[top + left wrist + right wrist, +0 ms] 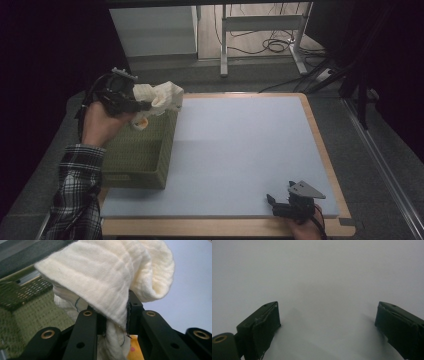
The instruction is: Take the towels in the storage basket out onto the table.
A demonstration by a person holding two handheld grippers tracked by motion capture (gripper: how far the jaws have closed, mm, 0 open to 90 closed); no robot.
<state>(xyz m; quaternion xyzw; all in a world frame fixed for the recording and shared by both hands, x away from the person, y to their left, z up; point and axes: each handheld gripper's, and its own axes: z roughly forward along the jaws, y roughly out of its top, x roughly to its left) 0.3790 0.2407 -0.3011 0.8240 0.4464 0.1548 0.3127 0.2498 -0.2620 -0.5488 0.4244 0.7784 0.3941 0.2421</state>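
Note:
A cream knitted cloth (161, 98) hangs bunched above the far end of a green woven basket (134, 167). My left gripper (146, 106) is shut on the cloth and holds it over the basket's far right corner. In the left gripper view the cloth (107, 277) drapes over both black jaws, pinched between the pads (129, 315), with a bit of yellow-orange showing beneath. My right gripper (280, 196) rests near the table's front right edge. Its jaws stand wide apart over the bare grey mat (324, 277) with nothing between them.
The pale blue-grey mat (240, 150) covers a wooden-edged table (320, 145). The basket stands along the mat's left side. Beyond the table are a white cabinet (155, 30), desk legs (225, 45) and cables (275, 46) on the floor.

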